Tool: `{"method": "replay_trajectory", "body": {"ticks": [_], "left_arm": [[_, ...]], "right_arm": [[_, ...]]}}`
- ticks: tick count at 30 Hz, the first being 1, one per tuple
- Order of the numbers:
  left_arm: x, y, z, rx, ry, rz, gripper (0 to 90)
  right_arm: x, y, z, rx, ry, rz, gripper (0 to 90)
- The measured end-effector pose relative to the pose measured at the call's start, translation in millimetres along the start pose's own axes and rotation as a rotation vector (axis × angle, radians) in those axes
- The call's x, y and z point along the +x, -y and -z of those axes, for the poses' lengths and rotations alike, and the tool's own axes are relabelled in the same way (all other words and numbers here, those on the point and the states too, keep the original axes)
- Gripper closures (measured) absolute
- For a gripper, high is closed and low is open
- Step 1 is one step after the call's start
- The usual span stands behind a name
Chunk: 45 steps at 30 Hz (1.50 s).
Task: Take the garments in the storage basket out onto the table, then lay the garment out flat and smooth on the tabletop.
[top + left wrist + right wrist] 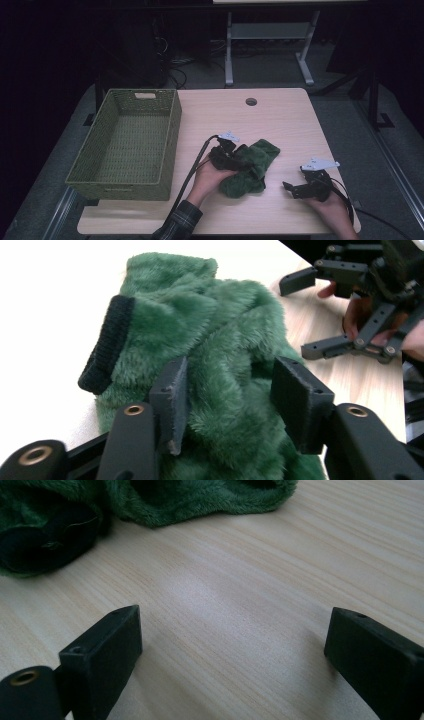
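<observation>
A crumpled green fleece garment (254,166) lies on the light wooden table (285,125), right of centre. My left gripper (239,162) reaches into its left side from a hand below. In the left gripper view the garment (220,330) bulges between the jaws of my left gripper (232,400), which stand open astride a fold, and a black knit cuff (107,345) shows at its left. To the right of the garment my right gripper (290,189) is open over bare wood. From the right gripper view, the garment's edge (200,495) lies ahead of my right gripper (232,645).
A green woven basket (172,135) with nothing in it stands on the left half of the table. A round cable hole (251,101) sits near the far edge. The right gripper (295,317) shows beyond the garment in the left gripper view.
</observation>
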<state>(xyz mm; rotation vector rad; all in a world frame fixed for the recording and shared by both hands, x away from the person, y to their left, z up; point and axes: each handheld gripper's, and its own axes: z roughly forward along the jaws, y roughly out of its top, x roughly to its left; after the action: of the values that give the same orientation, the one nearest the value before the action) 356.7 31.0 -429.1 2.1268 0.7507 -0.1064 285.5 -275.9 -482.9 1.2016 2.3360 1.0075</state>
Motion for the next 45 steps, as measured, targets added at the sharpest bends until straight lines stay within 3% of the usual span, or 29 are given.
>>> {"method": "replay_trajectory", "body": {"ticks": [5,10,14,21,24,34,38,45], "left_arm": [[-14.8,-2.0,13.4,-0.014,-0.016,-0.041,45.6],[-26.6,-1.5,26.4,-0.023,-0.002,-0.05,45.7],[-36.3,3.1,34.0,-0.026,0.005,-0.059,46.8],[-55.8,17.5,38.4,-0.041,0.021,-0.081,51.1],[-60.9,22.3,36.7,-0.021,0.019,-0.091,52.3],[-65.1,39.3,14.5,0.044,0.007,-0.094,53.7],[-62.7,44.2,3.6,0.089,-0.032,-0.106,53.6],[-51.8,49.7,-4.8,0.098,-0.052,-0.089,55.5]], "right_arm": [[1.0,-0.3,-0.4,0.0,0.005,-0.006,7.8],[1.2,-0.2,-0.3,-0.001,0.008,-0.007,8.0],[4.7,-3.1,1.3,0.032,0.01,-0.018,11.6],[16.2,-6.5,3.9,0.039,-0.06,0.005,15.5],[22.6,-9.6,3.8,0.035,-0.092,0.018,15.9],[41.7,-18.2,1.7,0.008,-0.224,0.056,26.2],[48.6,-21.1,-3.0,0.015,-0.28,0.063,31.5],[61.0,-27.0,-10.8,0.025,-0.312,0.092,43.5]]}}
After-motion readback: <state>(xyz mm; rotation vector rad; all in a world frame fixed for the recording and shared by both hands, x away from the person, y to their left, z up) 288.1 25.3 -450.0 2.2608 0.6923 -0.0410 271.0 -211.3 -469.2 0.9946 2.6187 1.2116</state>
